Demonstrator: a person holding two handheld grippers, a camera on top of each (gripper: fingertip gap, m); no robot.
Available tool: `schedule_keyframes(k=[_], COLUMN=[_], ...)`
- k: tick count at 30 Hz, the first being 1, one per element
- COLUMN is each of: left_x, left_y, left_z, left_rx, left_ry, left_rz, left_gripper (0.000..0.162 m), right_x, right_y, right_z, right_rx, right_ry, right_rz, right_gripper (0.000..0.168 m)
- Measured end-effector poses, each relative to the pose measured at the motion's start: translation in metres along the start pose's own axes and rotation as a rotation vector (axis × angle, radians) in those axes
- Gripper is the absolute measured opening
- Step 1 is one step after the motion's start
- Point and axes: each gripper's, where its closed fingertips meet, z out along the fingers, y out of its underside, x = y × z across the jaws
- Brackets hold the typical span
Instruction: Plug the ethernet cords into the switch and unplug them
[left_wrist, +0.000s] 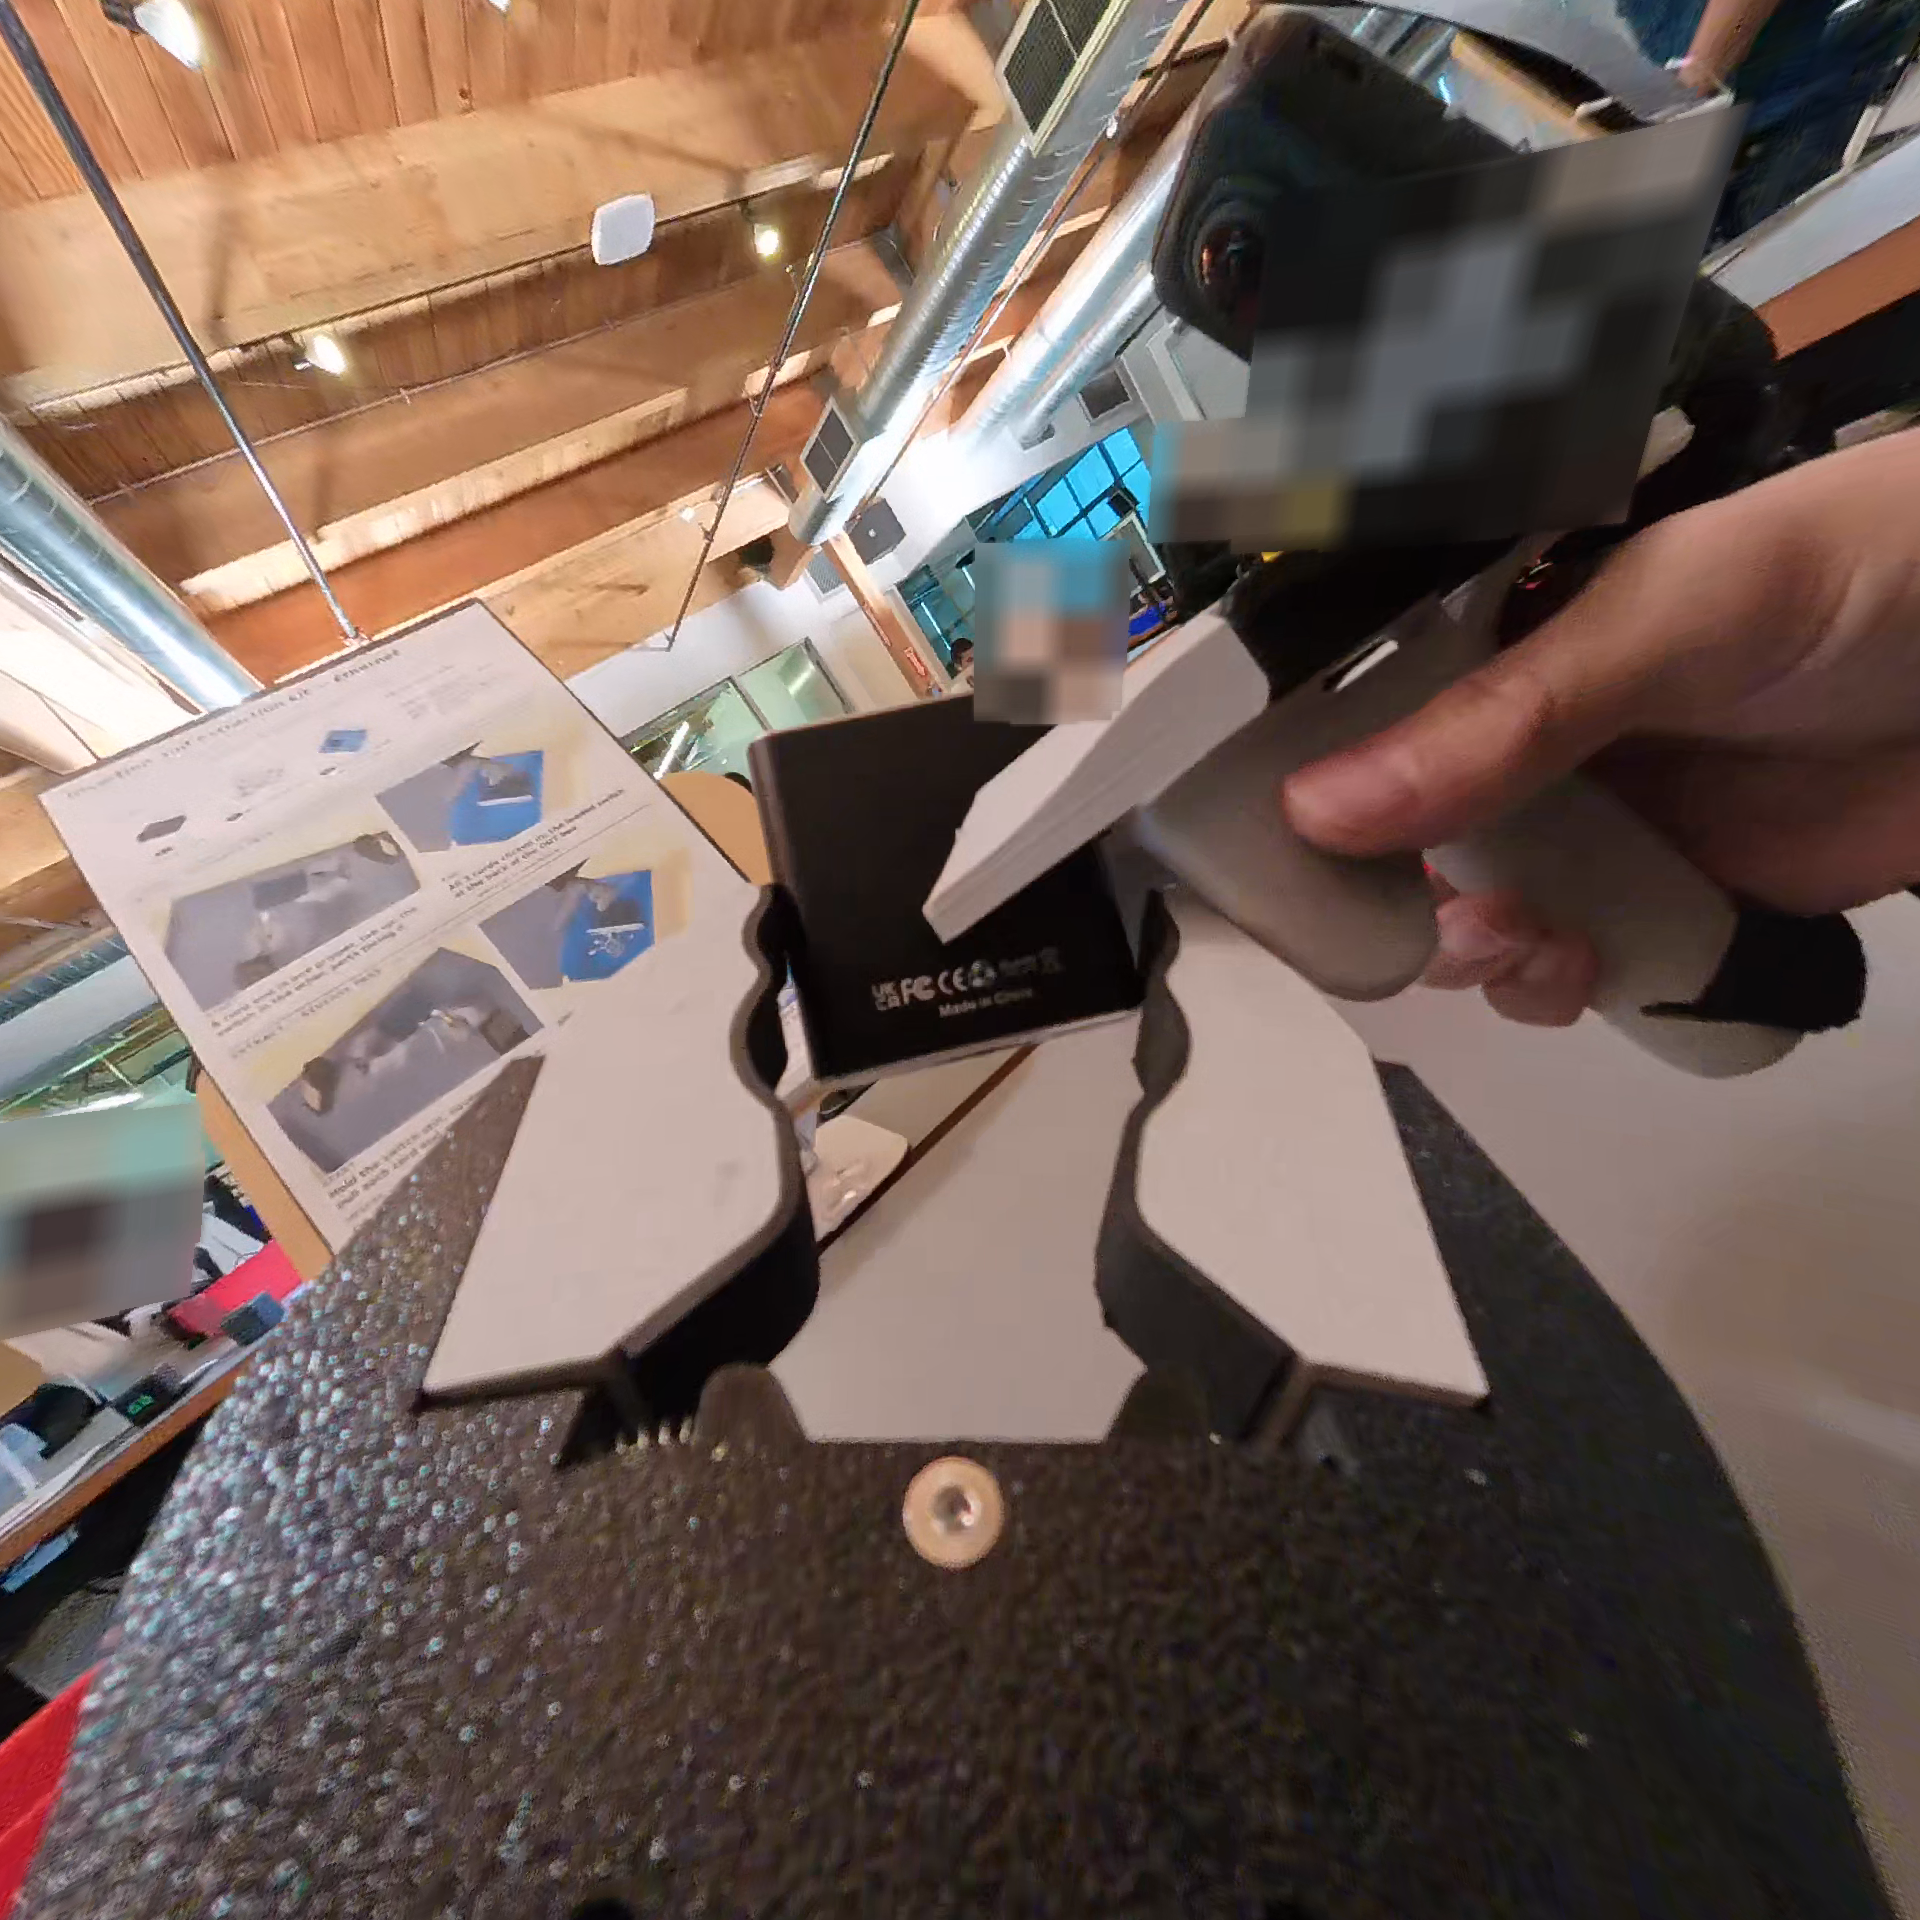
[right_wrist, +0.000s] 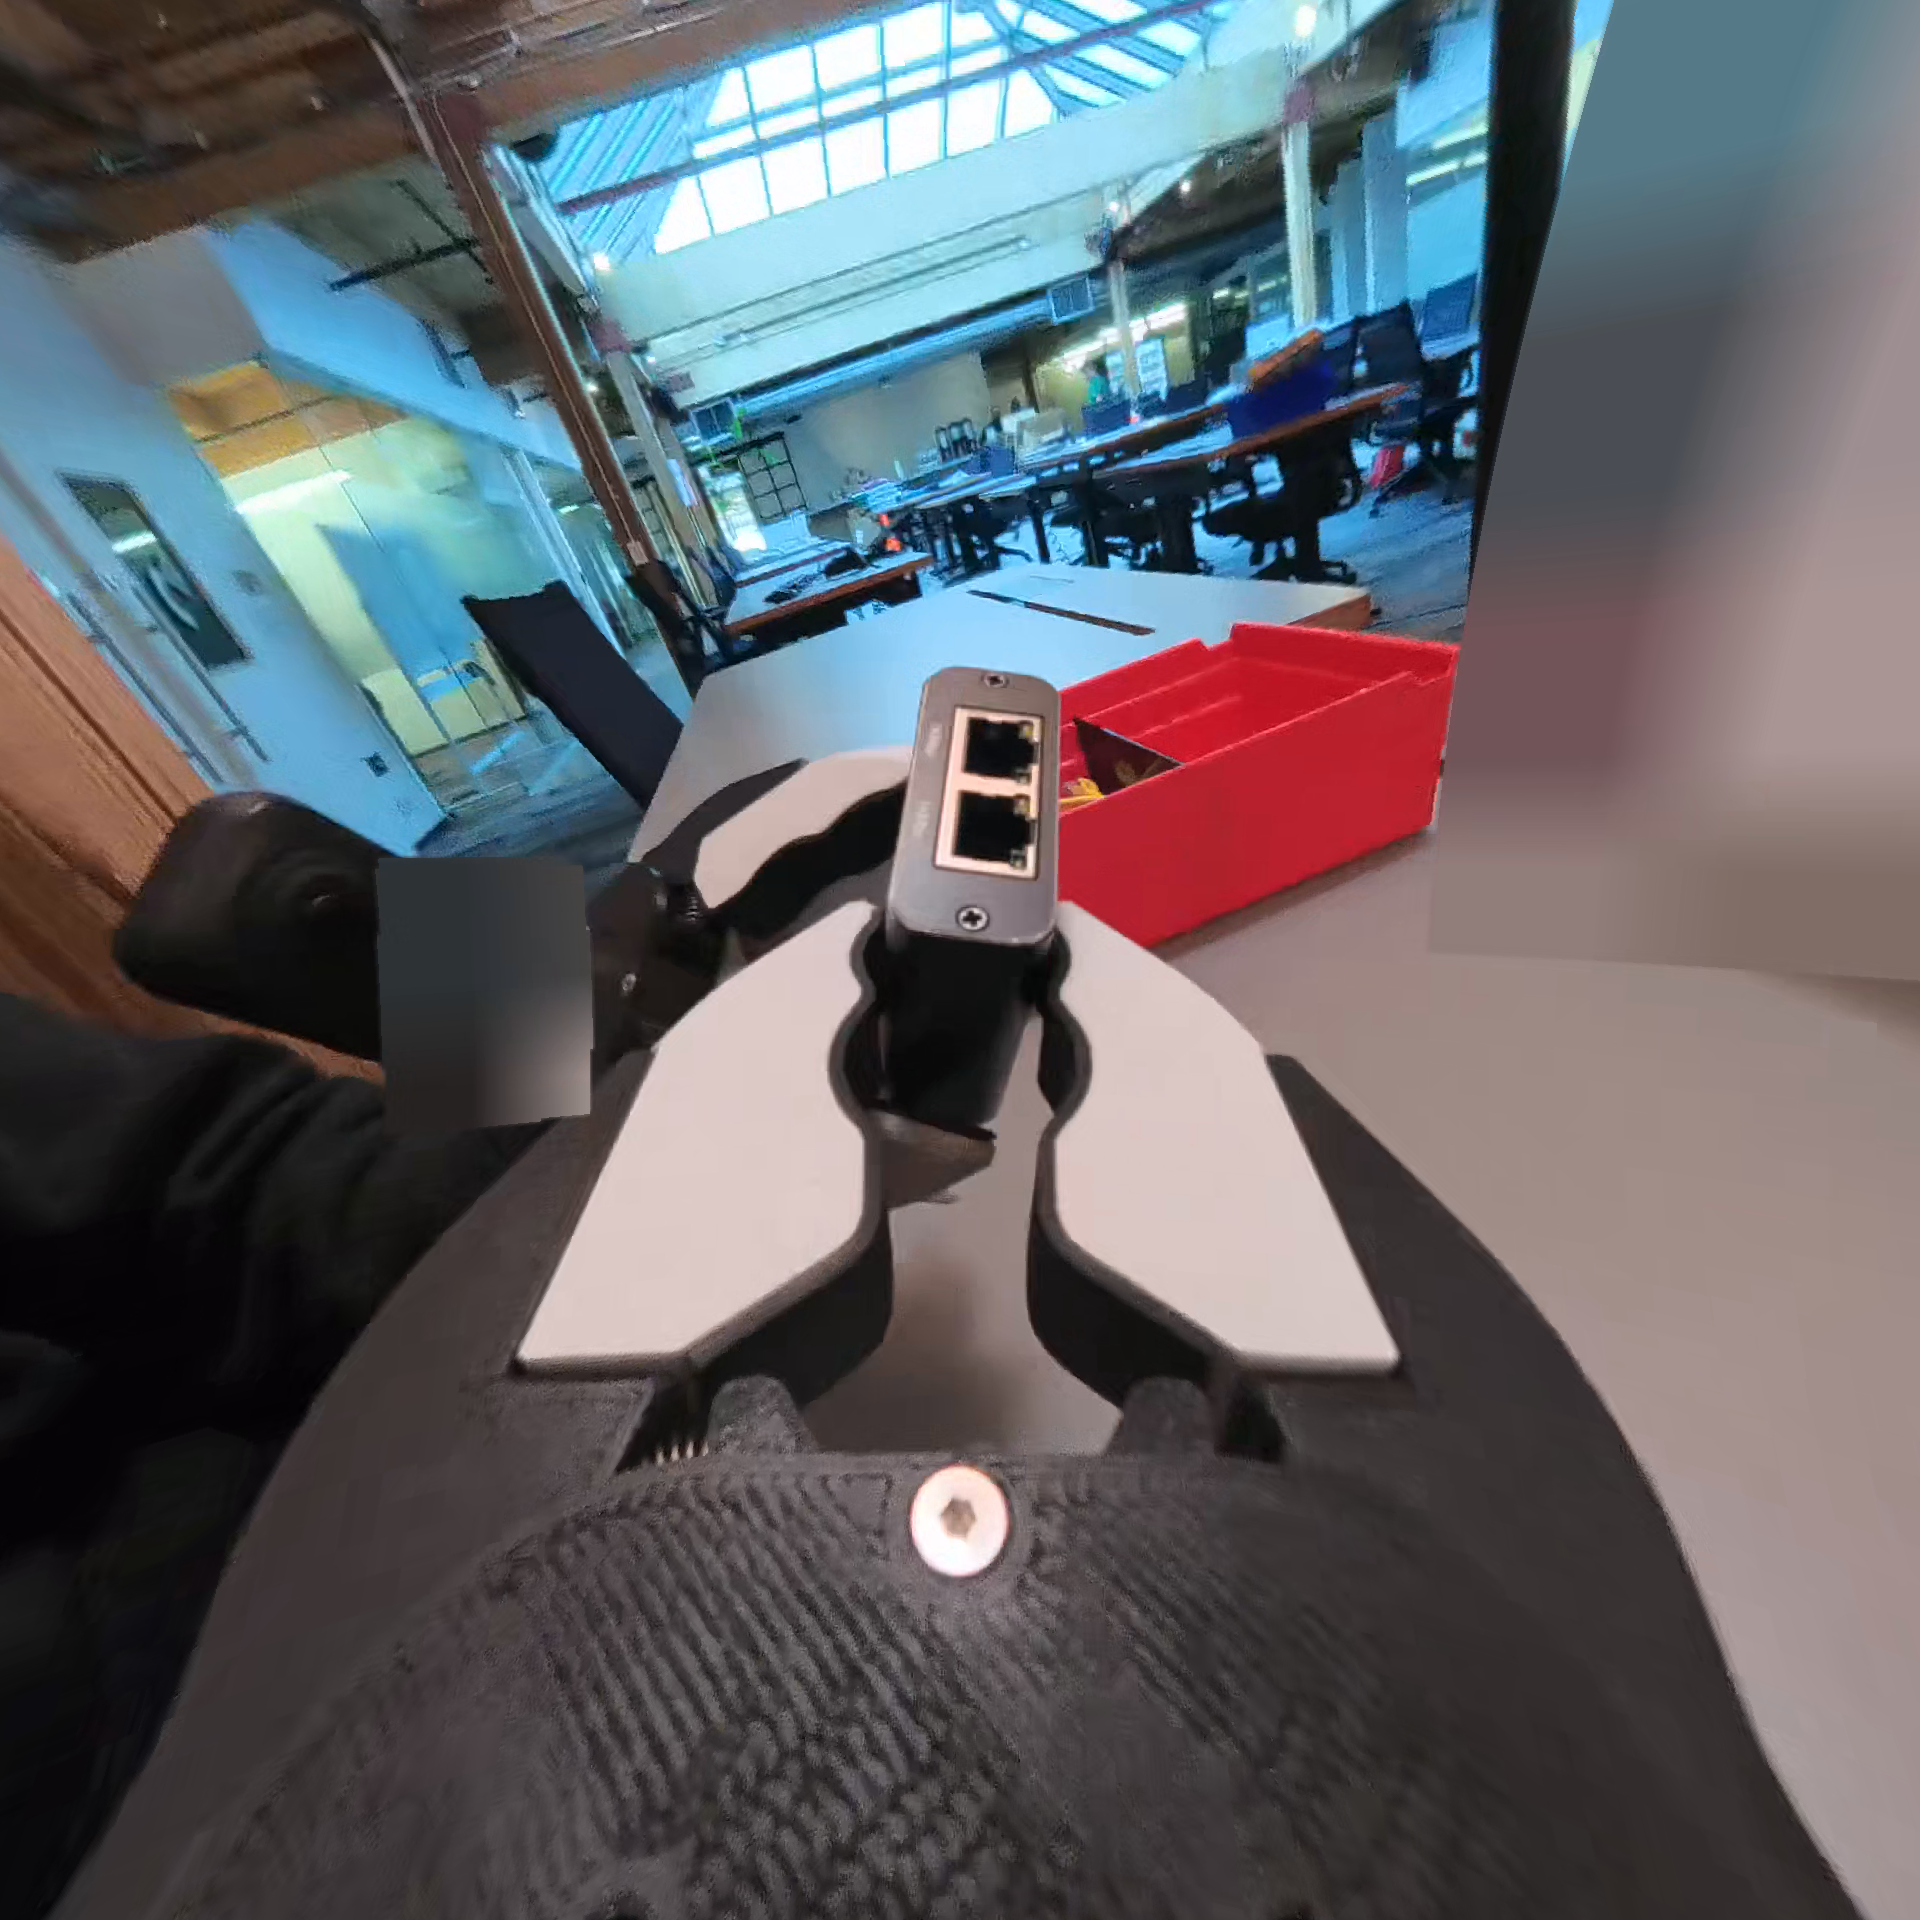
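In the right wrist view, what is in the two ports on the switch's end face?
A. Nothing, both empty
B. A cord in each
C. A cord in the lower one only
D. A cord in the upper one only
A: the switch, clamped in the right claw, shows two empty ports.

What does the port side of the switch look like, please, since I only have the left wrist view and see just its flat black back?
Observer: The right wrist view shows the switch with two ports, both empty.
Operator: Thank you. Is the right gripper actually gripping it?
Observer: Yes, the right gripper has both fingers closed on the switch's body below the ports.
Operator: Is a cord nearby?
Observer: None clearly; a red bin stands on the table behind the switch.
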Motion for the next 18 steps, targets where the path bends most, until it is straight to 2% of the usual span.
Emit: schedule_keyframes(k=[2,8,11,14,18], left_x=[0.000,0.012,0.009,0.028,0.043], left_y=[-0.002,-0.004,-0.017,-0.015,-0.005], left_z=[-0.004,-0.023,-0.031,-0.042,-0.048], left_rx=[-0.007,-0.097,-0.137,-0.239,-0.321], left_ry=[0.017,0.303,0.402,0.611,0.715], left_rz=[0.006,-0.096,-0.060,0.020,0.093], left_gripper=[0.062,0.072,0.070,0.052,0.029], right_x=[0.000,0.018,0.001,-0.011,-0.028], right_y=[0.000,-0.002,0.023,0.044,0.052], right_z=[-0.001,-0.024,-0.028,-0.029,-0.026], right_rx=[-0.024,-0.203,-0.367,-0.459,-0.467], right_ry=[0.026,0.233,0.079,-0.038,-0.147], right_rz=[-0.089,-0.570,-0.700,-0.725,-0.697], right_gripper=[0.025,0.026,0.025,0.026,0.025])
